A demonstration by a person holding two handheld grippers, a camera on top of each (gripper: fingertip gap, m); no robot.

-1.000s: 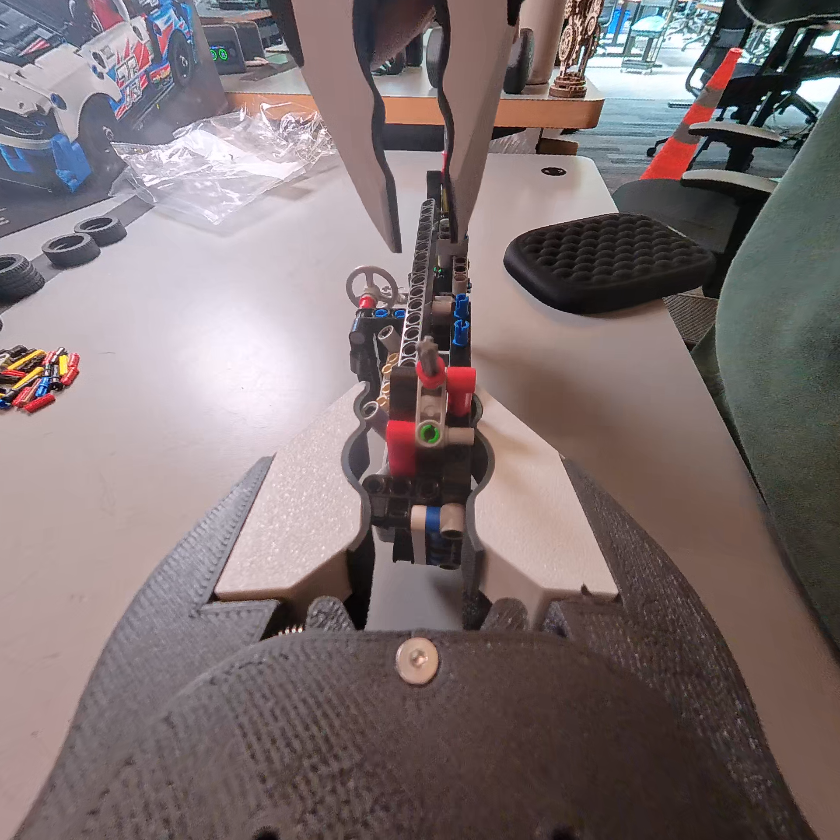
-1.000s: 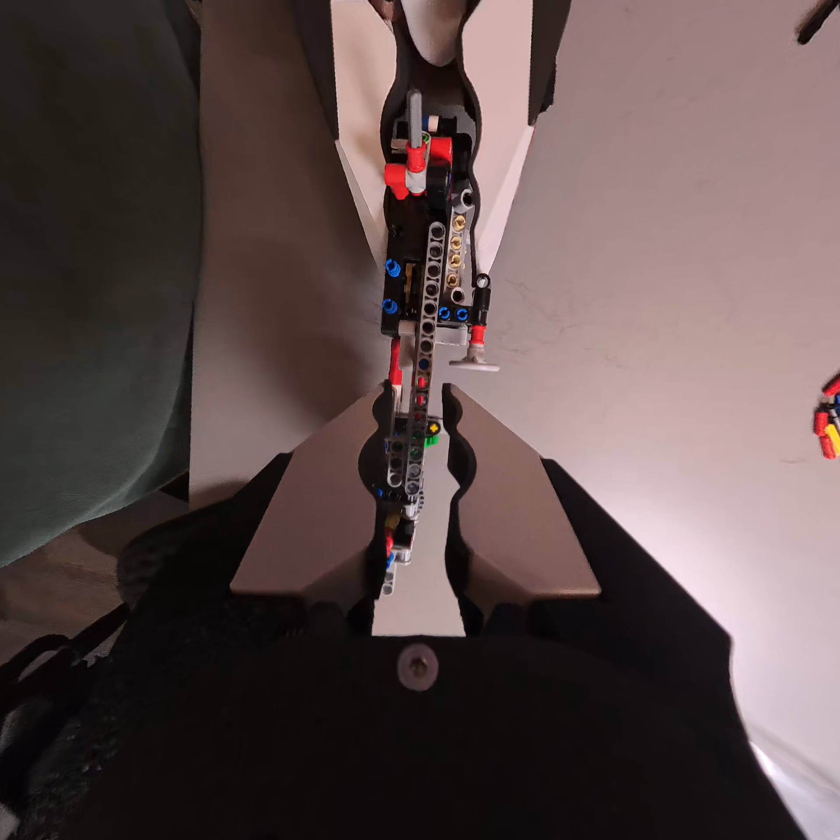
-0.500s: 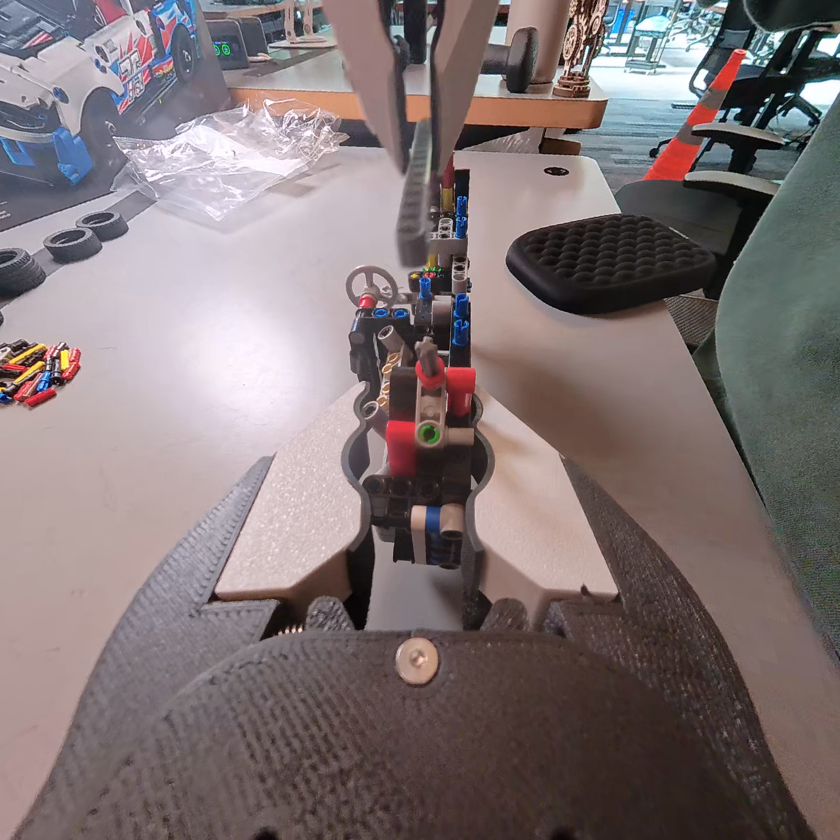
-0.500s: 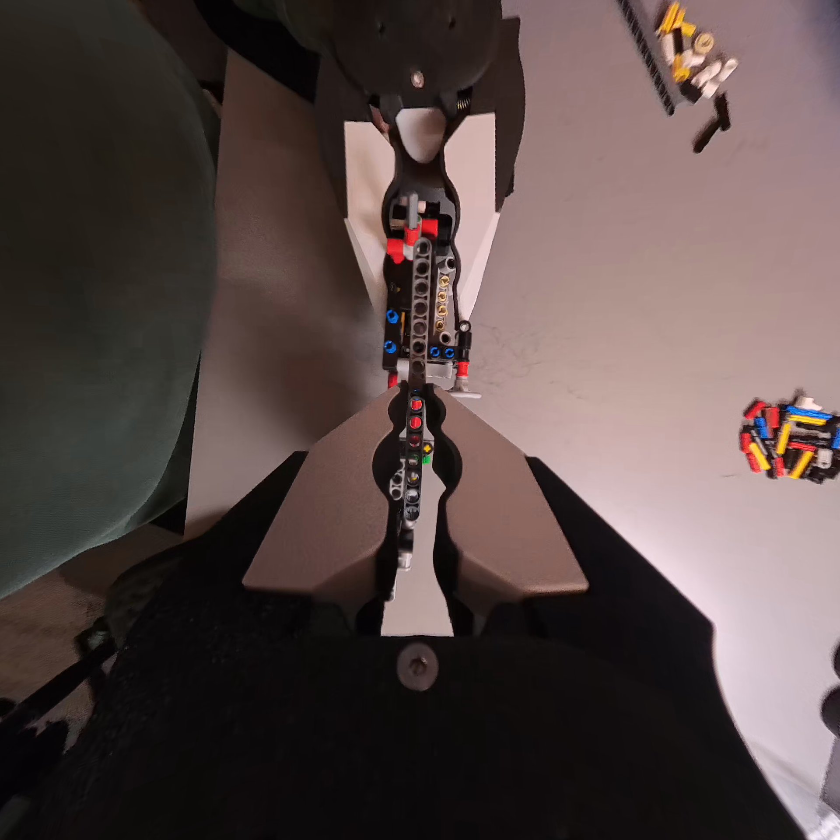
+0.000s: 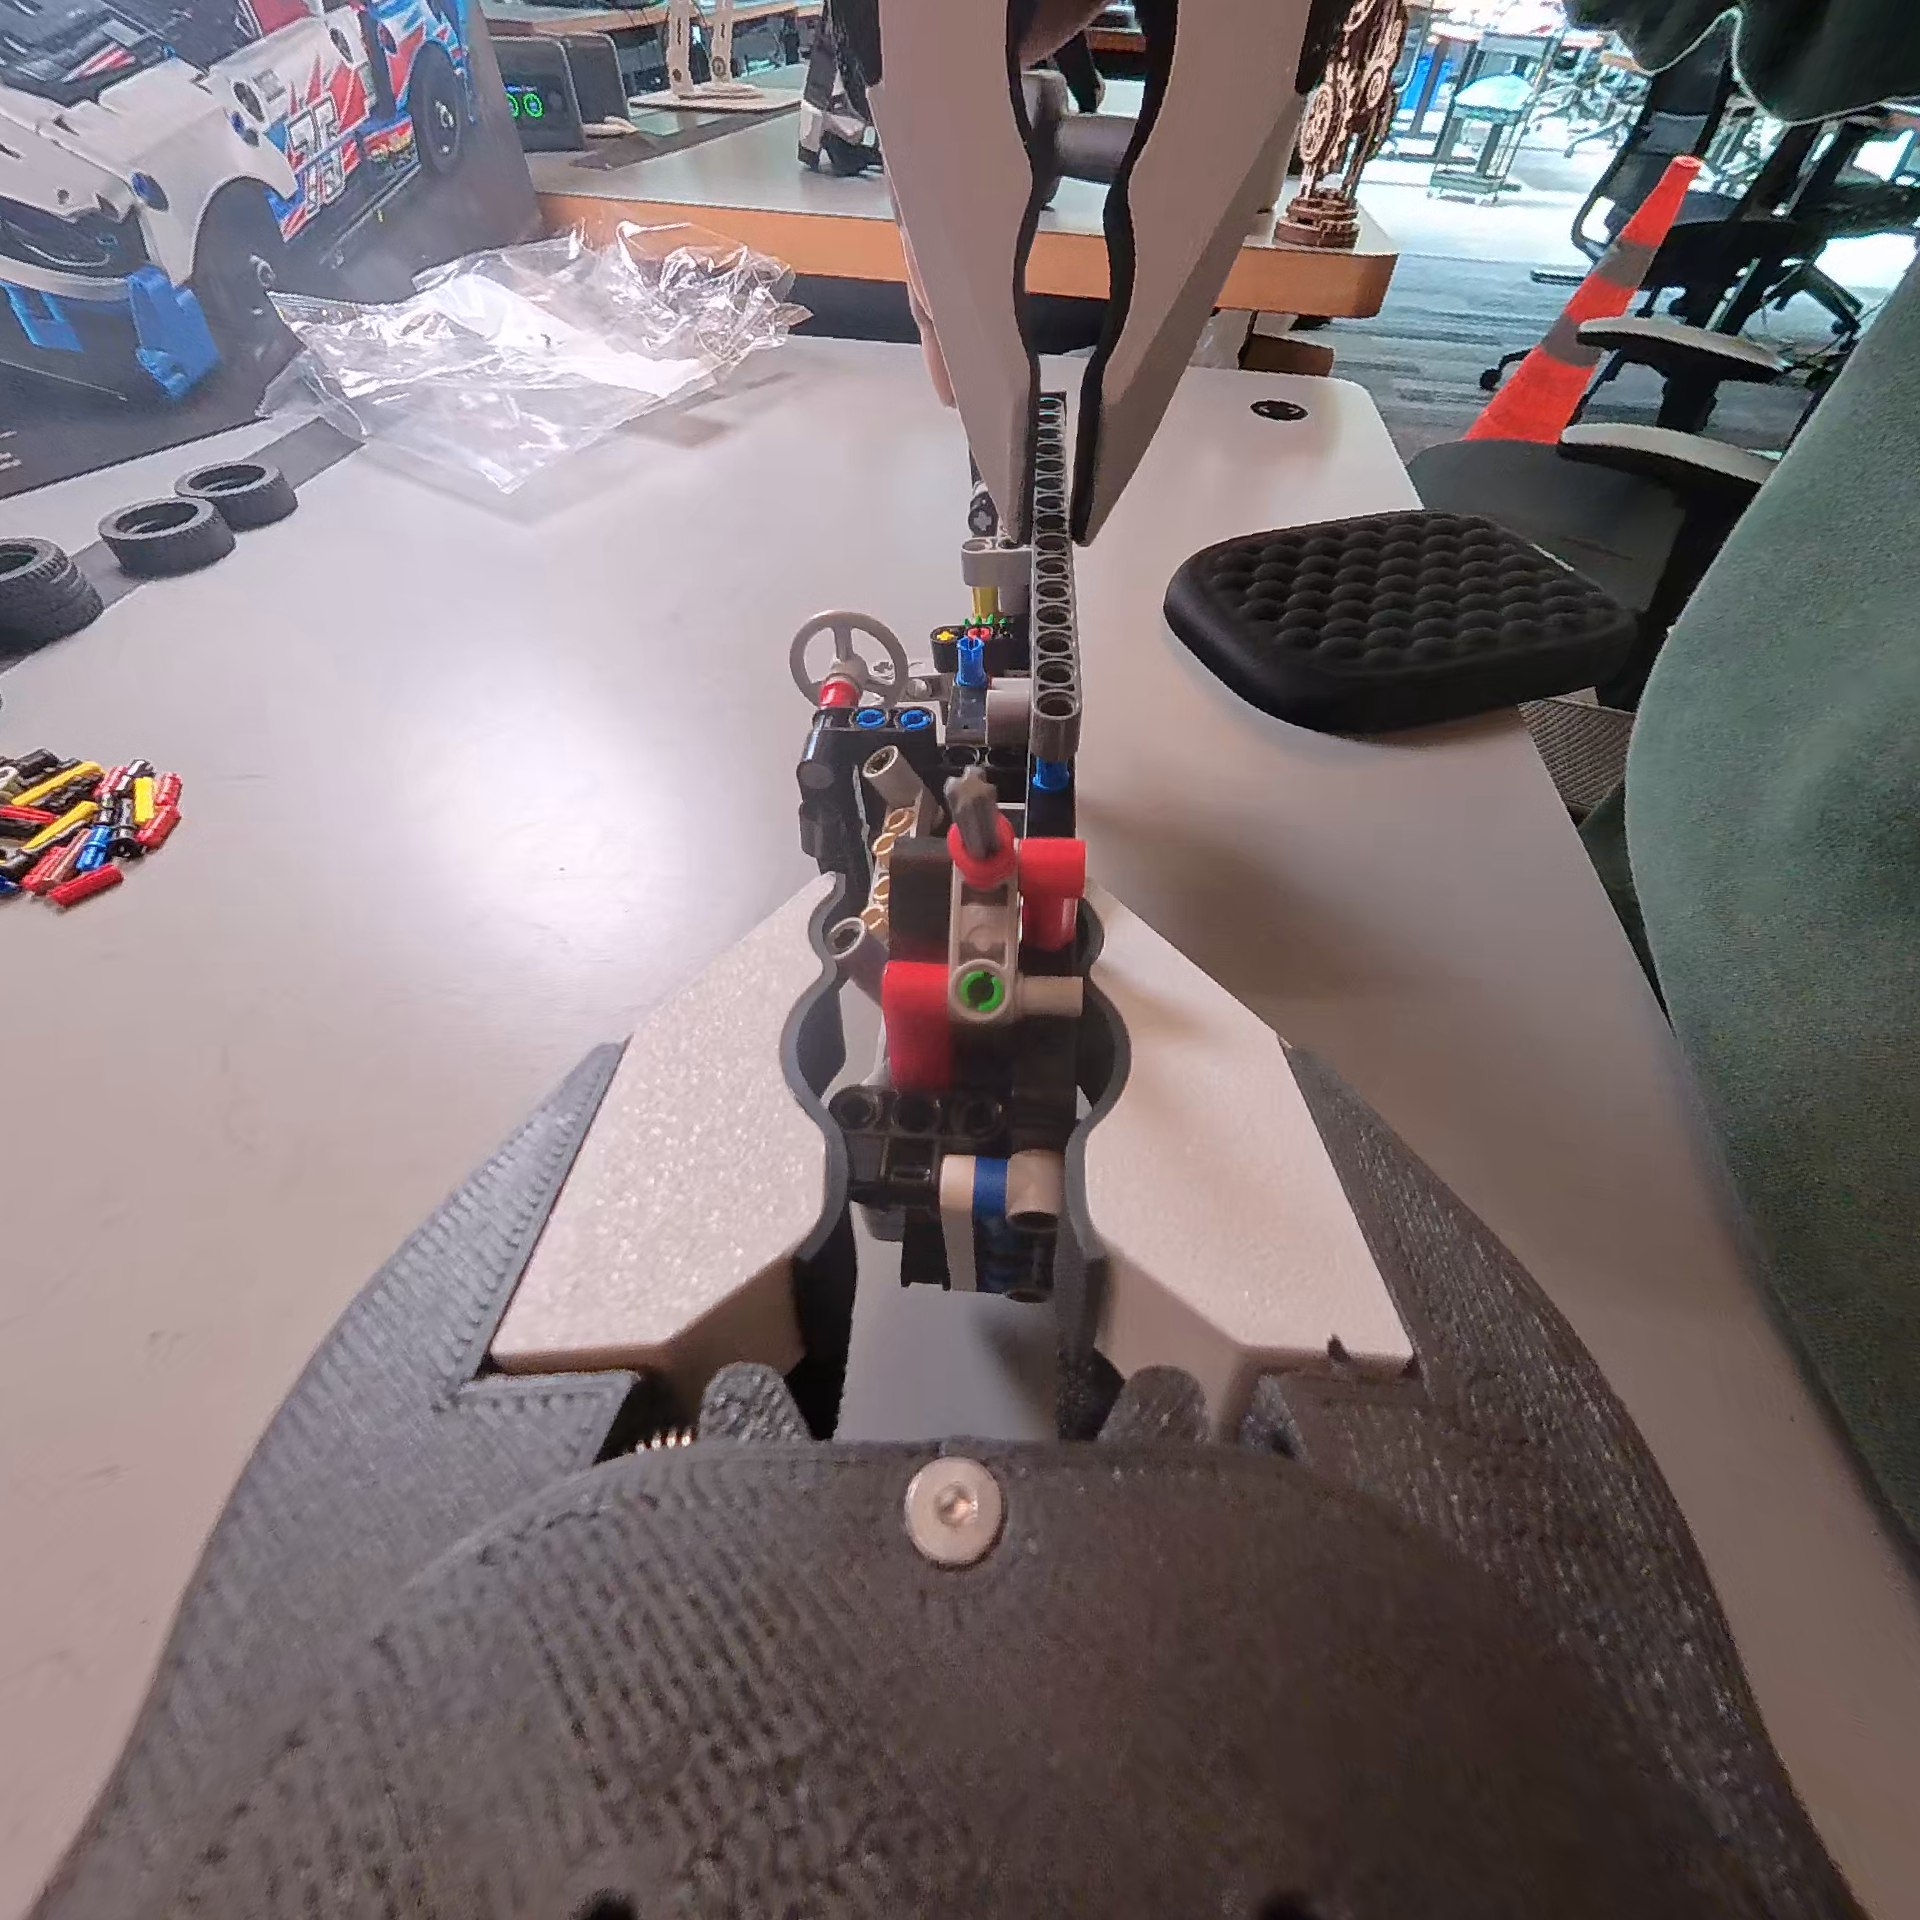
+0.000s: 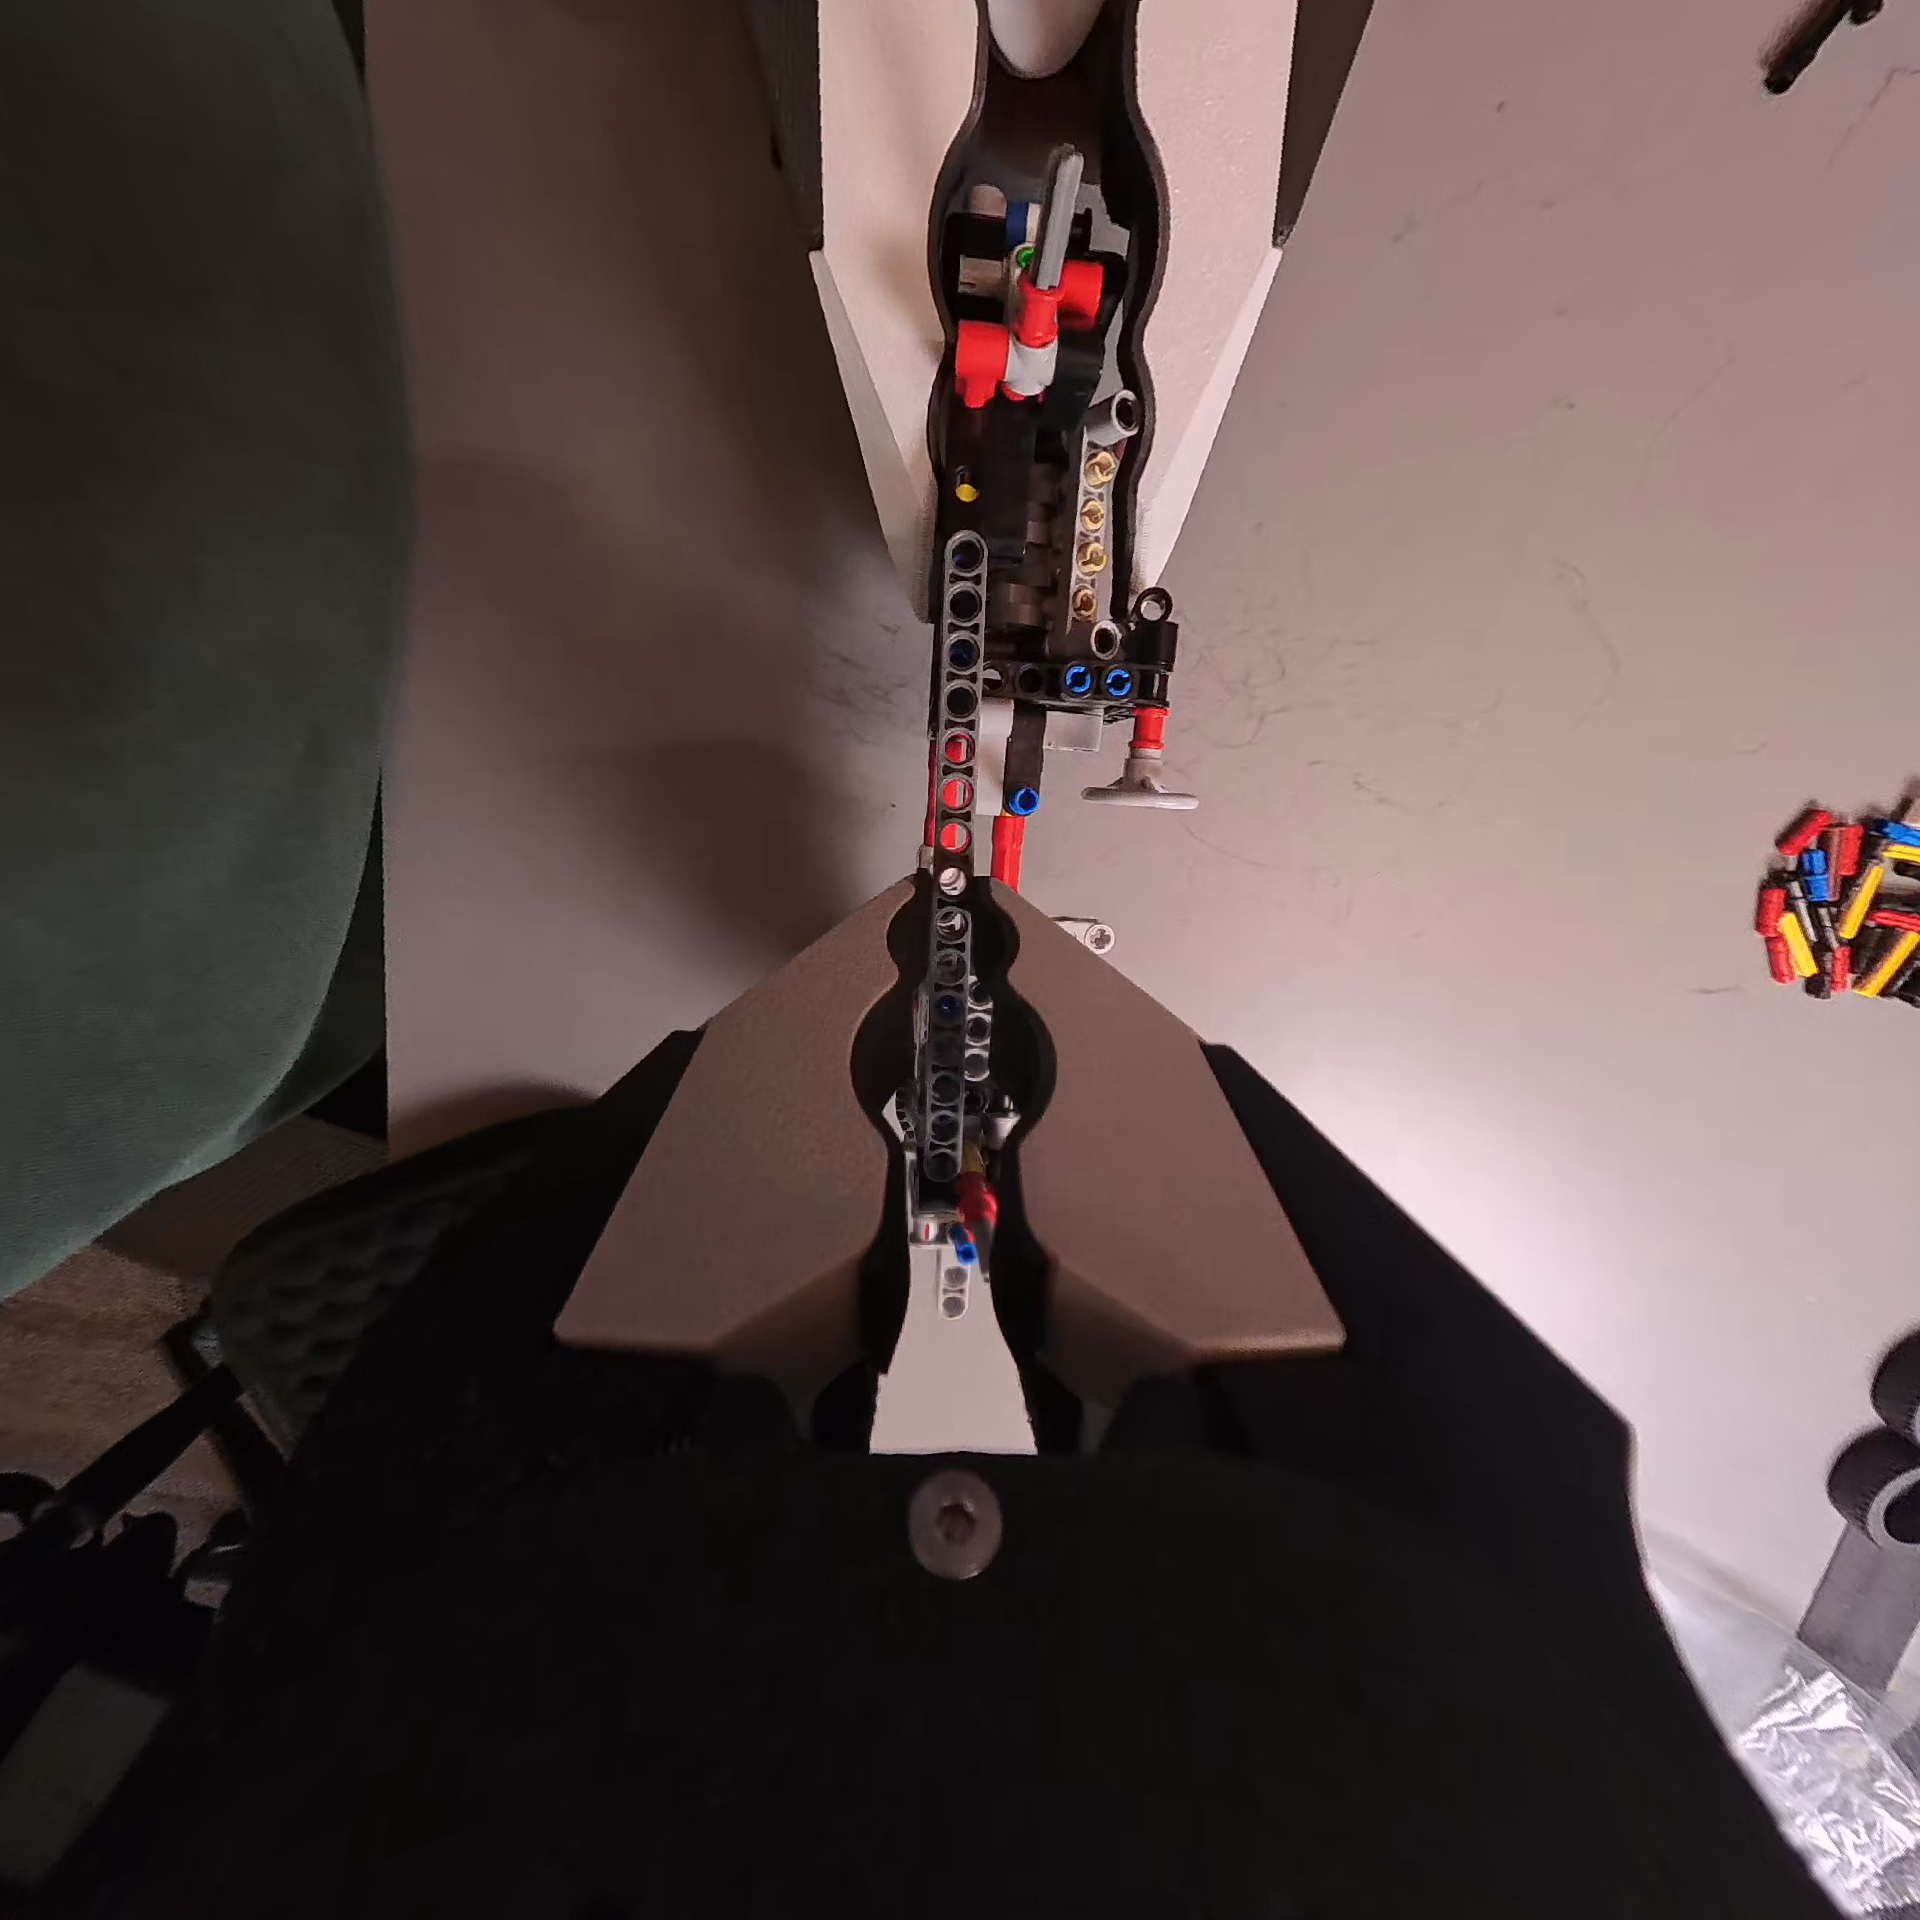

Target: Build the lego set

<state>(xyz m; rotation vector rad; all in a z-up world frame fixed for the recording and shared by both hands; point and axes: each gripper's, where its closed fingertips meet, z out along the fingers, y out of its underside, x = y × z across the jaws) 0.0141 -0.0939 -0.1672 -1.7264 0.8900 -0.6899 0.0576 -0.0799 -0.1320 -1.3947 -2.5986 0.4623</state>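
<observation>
My left gripper (image 5: 961, 904) is shut on the near end of the lego chassis (image 5: 935, 1039), a long black frame with red, grey and blue parts and a grey steering wheel (image 5: 847, 649). It rests on the white table (image 5: 468, 831). My right gripper (image 6: 956, 883) is shut on a long grey beam with holes (image 6: 961, 665). It comes down from above in the left wrist view (image 5: 1044, 520) and holds the beam (image 5: 1051, 623) along the right side of the chassis (image 6: 1049, 540). The left gripper's fingers (image 6: 873, 343) show at the top of the right wrist view.
A pile of small coloured pins (image 5: 73, 821) lies at the left, also in the right wrist view (image 6: 1849, 914). Black tyres (image 5: 166, 530), clear plastic bags (image 5: 540, 332) and the set's box (image 5: 208, 156) are behind. A black chair armrest (image 5: 1392, 623) and a green sleeve (image 5: 1818, 727) are at the right. My hands' fingertips stand some 7 cm from each other.
The right gripper closed on the grey beam, lifted it off the left of the chassis, then brought it down along the right side. The left gripper kept still.
</observation>
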